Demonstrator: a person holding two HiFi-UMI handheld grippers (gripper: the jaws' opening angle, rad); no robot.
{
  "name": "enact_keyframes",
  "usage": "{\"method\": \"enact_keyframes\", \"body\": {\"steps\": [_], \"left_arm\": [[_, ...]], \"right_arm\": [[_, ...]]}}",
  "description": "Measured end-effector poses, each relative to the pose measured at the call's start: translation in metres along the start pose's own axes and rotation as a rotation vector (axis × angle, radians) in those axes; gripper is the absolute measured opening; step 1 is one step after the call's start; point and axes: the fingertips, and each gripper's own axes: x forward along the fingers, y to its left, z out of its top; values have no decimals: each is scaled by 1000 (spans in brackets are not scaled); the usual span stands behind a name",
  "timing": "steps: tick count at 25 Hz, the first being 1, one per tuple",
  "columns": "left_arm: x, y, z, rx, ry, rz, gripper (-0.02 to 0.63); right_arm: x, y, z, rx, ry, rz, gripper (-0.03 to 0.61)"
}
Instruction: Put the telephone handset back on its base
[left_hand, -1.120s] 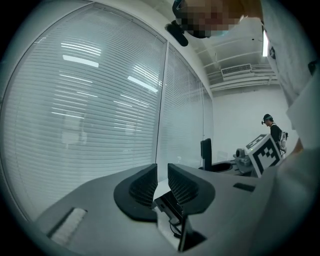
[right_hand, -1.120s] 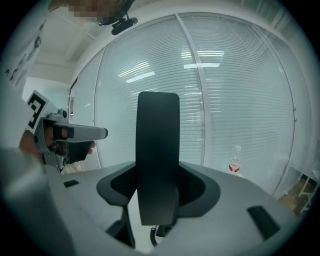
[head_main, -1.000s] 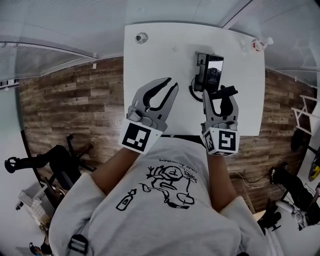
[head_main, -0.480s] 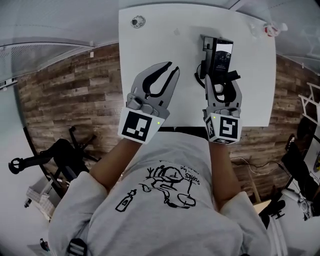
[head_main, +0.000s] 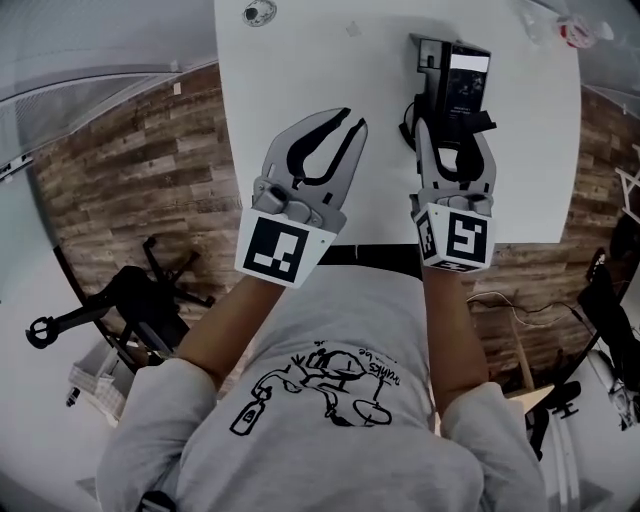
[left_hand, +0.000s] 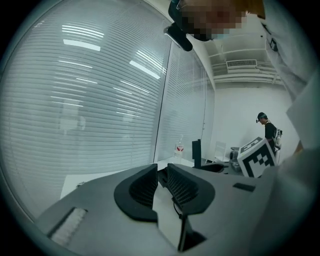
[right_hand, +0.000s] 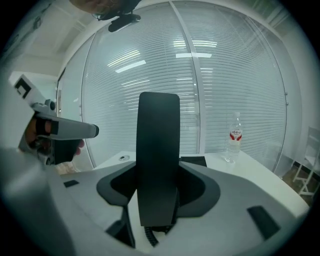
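Observation:
The black telephone base (head_main: 452, 78) stands on the white table (head_main: 300, 80) at the far right. Just before it my right gripper (head_main: 455, 138) is shut on the black handset (head_main: 472, 122). In the right gripper view the handset (right_hand: 158, 150) stands upright between the jaws, clamped from both sides, and its coiled cord (right_hand: 150, 235) hangs below. My left gripper (head_main: 350, 120) hovers over the table's middle, to the left of the phone. The left gripper (left_hand: 161, 172) is open, with a narrow gap between its ribbed pads (left_hand: 144, 186) and nothing in it.
A water bottle (right_hand: 234, 137) stands at the table's far right corner, behind the base. A small round object (head_main: 258, 12) lies at the far left. The table's near edge (head_main: 380, 245) is under my wrists. Glass walls with blinds (left_hand: 100, 100) close the far side.
Both grippers have sunk toward the table. The right one has carried the handset closer to the base. The left jaws look the same.

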Motion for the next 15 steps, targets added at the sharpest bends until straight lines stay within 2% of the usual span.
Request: {"method": "enact_keyframes", "body": {"steps": [5, 9, 12, 15], "left_arm": [[12, -5, -15, -8, 21, -23, 58], [22, -8, -23, -9, 32, -48, 58], [29, -12, -21, -14, 18, -80, 60], [33, -18, -13, -18, -13, -113, 60]], "right_arm": [[14, 10, -7, -14, -6, 9, 209], [19, 12, -12, -52, 27, -19, 209], [15, 18, -3, -98, 38, -51, 209], [3, 20, 12, -82, 37, -73, 209]]}}
